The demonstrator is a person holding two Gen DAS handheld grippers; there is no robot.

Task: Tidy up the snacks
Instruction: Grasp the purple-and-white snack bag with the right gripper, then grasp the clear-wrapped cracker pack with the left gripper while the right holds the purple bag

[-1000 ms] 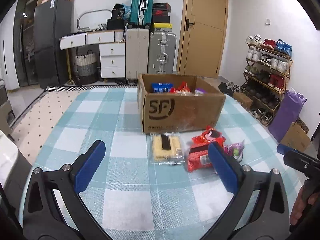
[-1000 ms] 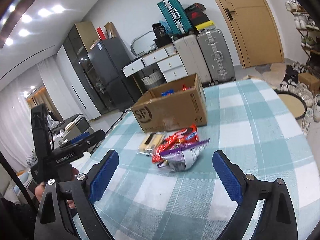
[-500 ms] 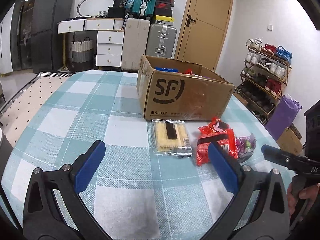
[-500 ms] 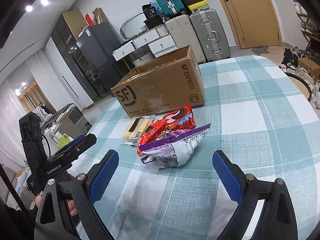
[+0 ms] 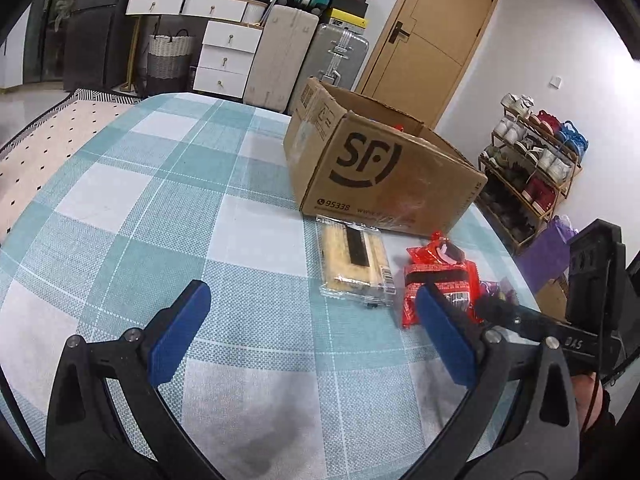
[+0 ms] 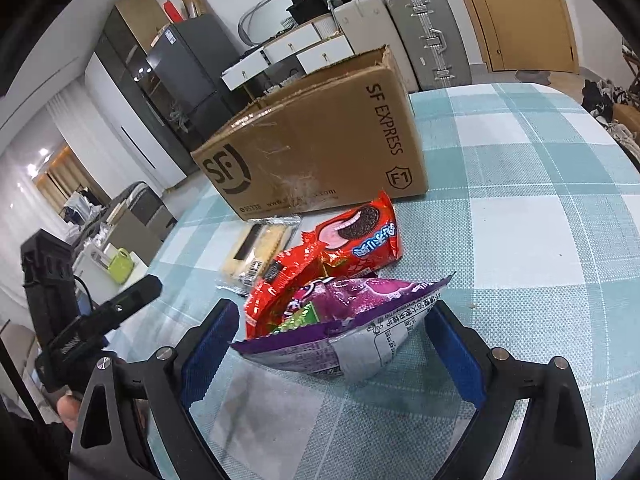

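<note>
Because the snacks lie on the worktop (image 6: 520, 220) beside the cardboard box (image 6: 320, 152), I straddle the purple bag (image 6: 340, 332) with my closing right claw (image 6: 332, 352), not yet gripping, while my left claw (image 5: 312, 336) hangs released.

I see the purple snack bag (image 6: 352, 320) lying on the table between my right tongs (image 6: 332, 356), whose jaws are closing around it but not yet pressing; its silver back panel with print faces me. Just beyond it, partly tucked under its far edge, lies a red crinkled packet (image 6: 280, 284), and touching that a red Oreo pack (image 6: 360, 236) lying flat, face up. Left of those, a clear-wrapped yellow wafer pack (image 5: 354, 264) lies flat, ahead of my left tongs (image 5: 312, 332). The open cardboard box (image 5: 384, 172) stands farthest, upright, with snacks barely showing inside.
</note>
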